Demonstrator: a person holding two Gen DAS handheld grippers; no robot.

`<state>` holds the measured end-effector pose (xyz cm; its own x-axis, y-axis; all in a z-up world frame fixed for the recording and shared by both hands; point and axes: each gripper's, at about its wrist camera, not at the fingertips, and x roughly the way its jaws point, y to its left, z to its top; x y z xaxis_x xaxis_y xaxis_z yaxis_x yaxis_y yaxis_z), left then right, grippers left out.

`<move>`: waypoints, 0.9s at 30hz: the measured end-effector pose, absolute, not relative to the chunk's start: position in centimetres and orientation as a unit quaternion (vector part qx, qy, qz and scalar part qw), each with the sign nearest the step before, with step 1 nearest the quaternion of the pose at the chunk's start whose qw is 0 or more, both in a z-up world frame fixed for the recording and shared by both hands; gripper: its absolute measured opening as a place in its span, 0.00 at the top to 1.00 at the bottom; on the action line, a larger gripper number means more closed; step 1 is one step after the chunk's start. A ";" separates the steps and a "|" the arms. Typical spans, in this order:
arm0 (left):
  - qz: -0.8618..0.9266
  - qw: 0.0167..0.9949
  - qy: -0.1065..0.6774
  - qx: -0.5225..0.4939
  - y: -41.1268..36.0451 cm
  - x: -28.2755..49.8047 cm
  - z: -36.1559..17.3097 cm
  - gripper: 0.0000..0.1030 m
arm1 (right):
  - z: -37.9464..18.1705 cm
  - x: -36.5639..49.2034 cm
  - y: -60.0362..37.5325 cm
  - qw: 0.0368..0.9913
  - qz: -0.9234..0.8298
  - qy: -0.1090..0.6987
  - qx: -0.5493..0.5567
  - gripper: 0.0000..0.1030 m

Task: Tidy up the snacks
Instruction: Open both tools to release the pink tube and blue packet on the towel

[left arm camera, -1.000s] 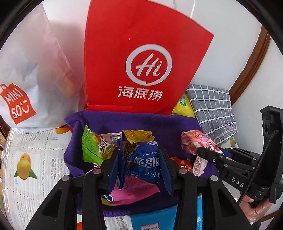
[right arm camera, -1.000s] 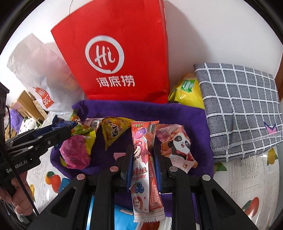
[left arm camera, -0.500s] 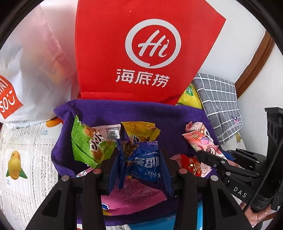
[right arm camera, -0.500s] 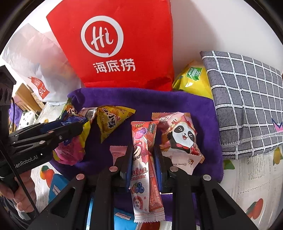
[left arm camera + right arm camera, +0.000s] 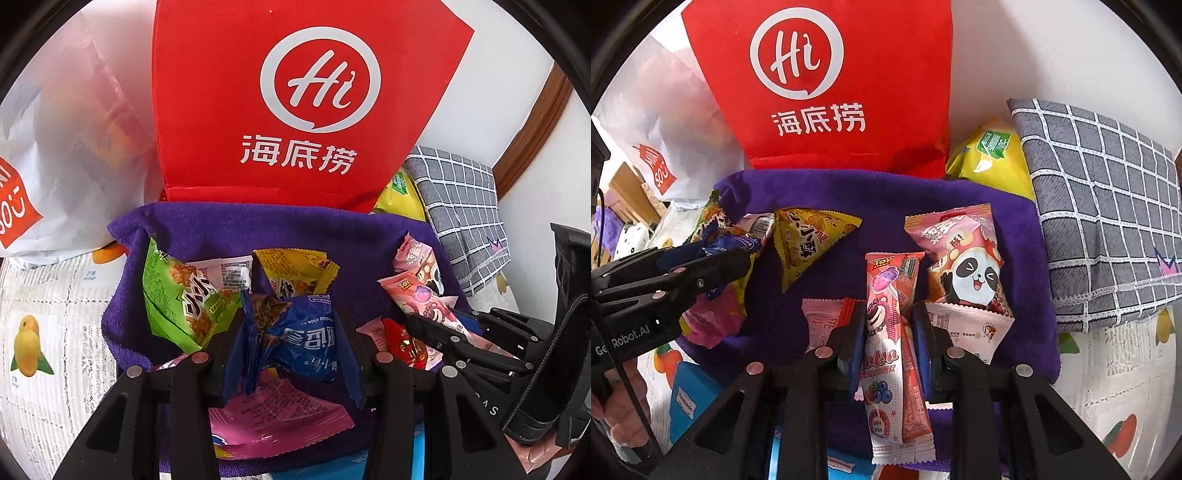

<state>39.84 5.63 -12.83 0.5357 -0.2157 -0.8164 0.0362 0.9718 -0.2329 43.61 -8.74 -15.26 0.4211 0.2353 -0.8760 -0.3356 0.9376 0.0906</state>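
Observation:
My left gripper [image 5: 290, 328] is shut on a blue snack packet [image 5: 299, 339] and holds it above a purple cloth [image 5: 221, 229]. My right gripper [image 5: 888, 325] is shut on a long pink snack stick [image 5: 890, 332] above the same cloth [image 5: 827, 258]. On the cloth lie a green packet [image 5: 181, 295], a yellow triangular packet [image 5: 805, 240], a pink panda packet [image 5: 964, 258] and a pink packet [image 5: 273, 413]. A red paper bag [image 5: 295, 103] stands upright behind the cloth. The right gripper shows in the left wrist view [image 5: 436, 332].
A white Miniso bag [image 5: 66, 147] stands left of the red bag. A grey checked cloth [image 5: 1108, 206] and a yellow packet [image 5: 990, 155] lie at the right. A fruit-print tablecloth [image 5: 44, 317] covers the table. A blue box [image 5: 687, 398] lies at the near left.
Both grippers have moved forward toward the red bag, each still holding its snack; the bag and the cloth look larger and nearer.

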 end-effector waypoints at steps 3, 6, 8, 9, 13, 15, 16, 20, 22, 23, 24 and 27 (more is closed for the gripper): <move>-0.075 0.874 0.471 -0.095 5.6 39.7 -12.7 0.55 | -15.1 43.5 -8.7 0.845 0.166 0.506 -0.057 0.75; -0.078 0.874 0.469 -0.100 5.7 39.6 -12.6 0.51 | -14.9 43.4 -8.8 0.847 0.160 0.504 -0.060 0.71; -0.080 0.875 0.465 -0.104 5.8 39.5 -12.3 0.45 | -14.6 43.4 -9.0 0.849 0.157 0.502 -0.057 0.62; -0.081 0.877 0.463 -0.104 5.8 39.4 -12.1 0.42 | -14.4 43.3 -9.1 0.849 0.158 0.501 -0.055 0.60; -0.069 0.889 0.443 -0.092 5.6 38.6 -10.8 0.36 | -13.2 42.9 -9.4 0.854 0.166 0.491 -0.048 0.53; -0.063 0.892 0.439 -0.084 5.5 38.2 -10.3 0.35 | -12.7 42.6 -9.5 0.856 0.169 0.486 -0.047 0.53; -0.061 0.894 0.437 -0.083 5.5 38.0 -10.0 0.35 | -12.4 42.5 -9.5 0.857 0.169 0.484 -0.047 0.52; -0.055 0.896 0.433 -0.080 5.7 36.8 -8.9 0.35 | -10.8 41.5 -10.0 0.865 0.167 0.471 -0.041 0.49; -0.050 0.898 0.430 -0.078 5.9 35.9 -8.4 0.35 | -9.9 40.8 -10.5 0.870 0.163 0.464 -0.038 0.49; -0.046 0.900 0.427 -0.076 6.0 35.2 -8.0 0.35 | -9.6 40.5 -10.2 0.871 0.160 0.462 -0.038 0.49; -0.045 0.901 0.425 -0.074 6.1 34.7 -7.8 0.35 | -9.3 40.2 -10.2 0.873 0.156 0.461 -0.038 0.49; -0.043 0.902 0.423 -0.070 6.1 32.7 -7.0 0.33 | -8.3 38.3 -11.4 0.879 0.140 0.454 -0.024 0.49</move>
